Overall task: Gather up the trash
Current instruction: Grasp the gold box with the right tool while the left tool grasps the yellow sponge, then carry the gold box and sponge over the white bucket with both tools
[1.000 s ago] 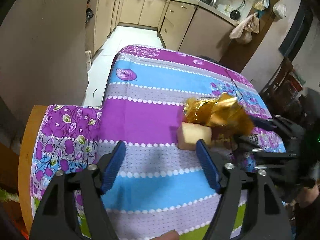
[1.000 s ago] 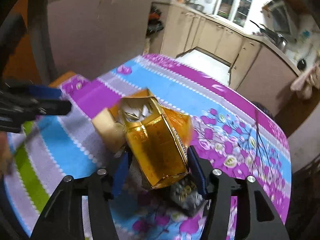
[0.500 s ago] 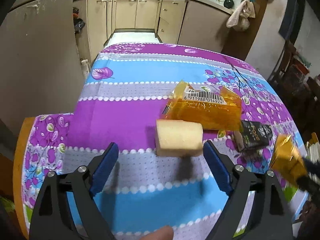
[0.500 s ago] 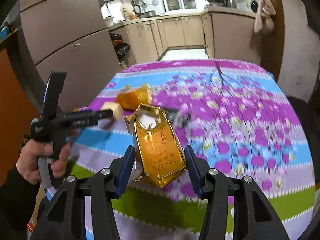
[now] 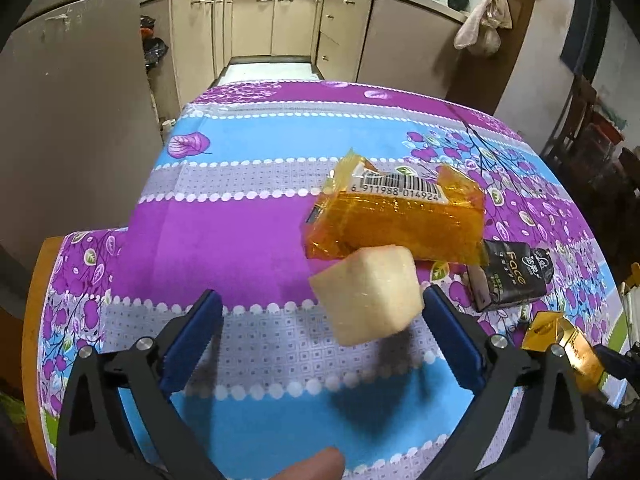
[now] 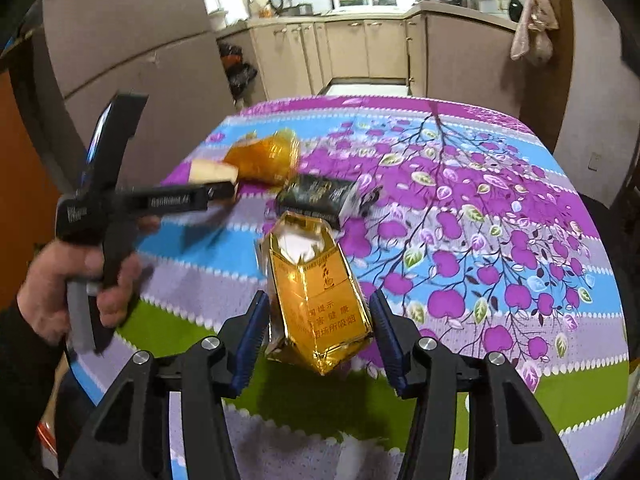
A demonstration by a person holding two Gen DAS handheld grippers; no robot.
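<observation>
My right gripper (image 6: 318, 330) is shut on a crumpled gold cigarette pack (image 6: 316, 300) and holds it above the table's near edge; the pack also shows at the right edge of the left wrist view (image 5: 560, 340). My left gripper (image 5: 320, 336) is open, with a pale yellow sponge block (image 5: 368, 294) between its fingers, close to the right finger. Behind the sponge lies an orange cellophane packet (image 5: 394, 216) with a barcode. A black packet (image 5: 512, 278) lies to its right. The sponge (image 6: 212, 172), orange packet (image 6: 266, 156) and black packet (image 6: 320, 196) also show in the right wrist view.
The table has a purple, blue and grey flowered cloth (image 5: 256, 148). A tall grey-brown cabinet (image 5: 76, 100) stands close on the left. Kitchen cupboards (image 5: 280, 24) are behind. A chair (image 5: 592, 120) stands at the right. The hand holding the left gripper (image 6: 76, 276) shows in the right wrist view.
My right gripper has pulled the gold pack back off the pile toward the table's near edge. My left gripper has moved forward so the sponge now sits between its open fingers.
</observation>
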